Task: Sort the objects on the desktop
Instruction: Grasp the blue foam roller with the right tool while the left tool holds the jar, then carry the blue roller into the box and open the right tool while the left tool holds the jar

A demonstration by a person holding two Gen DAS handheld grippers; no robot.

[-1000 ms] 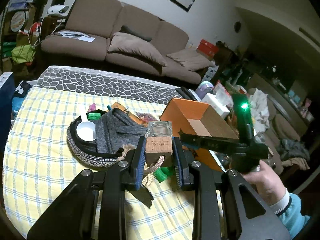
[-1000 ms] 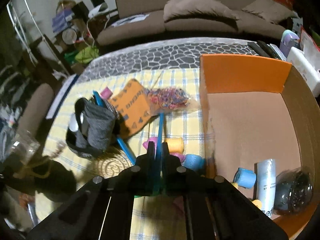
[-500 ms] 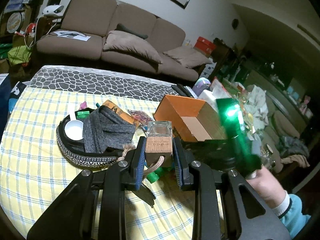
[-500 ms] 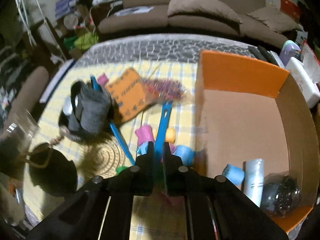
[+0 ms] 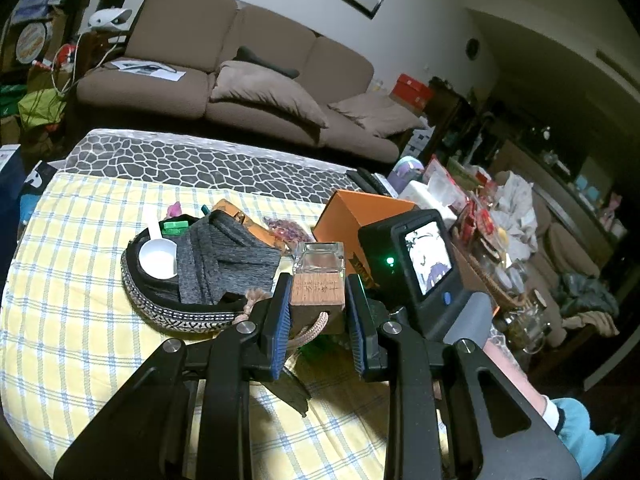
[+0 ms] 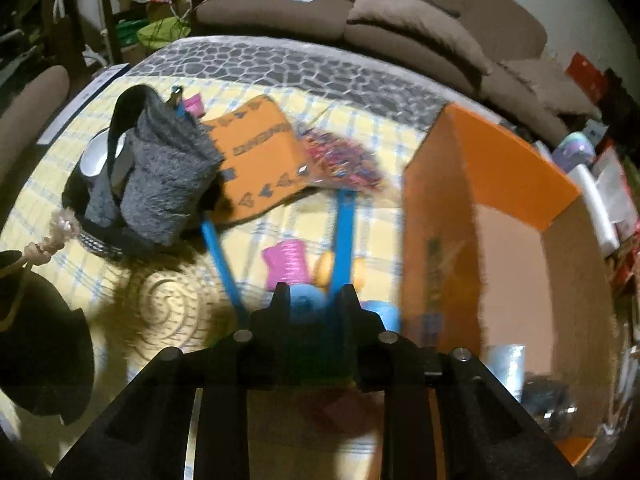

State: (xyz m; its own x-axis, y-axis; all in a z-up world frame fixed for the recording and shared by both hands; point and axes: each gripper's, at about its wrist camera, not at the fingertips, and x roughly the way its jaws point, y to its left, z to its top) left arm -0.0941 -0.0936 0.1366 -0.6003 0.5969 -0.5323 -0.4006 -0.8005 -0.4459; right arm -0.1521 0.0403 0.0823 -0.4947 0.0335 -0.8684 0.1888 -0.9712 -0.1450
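Note:
My left gripper (image 5: 318,292) is shut on a small glass jar (image 5: 318,280) with a wooden block end and a rope loop, held above the yellow checked cloth. My right gripper (image 6: 316,300) points steeply down over a cluster of small spools, and its jaws are opening. A blue spool (image 6: 306,306) lies between them, blurred. A thin blue stick (image 6: 344,236) runs down to the inner side of the right finger, and the pads do not press it. Beside them lie a pink spool (image 6: 288,264) and an orange spool (image 6: 326,264). The open orange box (image 6: 500,168) stands just right of the gripper.
A woven basket (image 5: 168,312) holds a grey cloth (image 5: 220,264) and a white scoop (image 5: 158,260). An orange card (image 6: 256,160), a bag of coloured bands (image 6: 344,160) and a round straw mat (image 6: 168,308) lie on the cloth. Several items sit in the box. A sofa stands behind.
My right gripper has dropped toward the spools and rolled, and its jaws have parted from the blue stick. The left gripper and its jar have stayed still.

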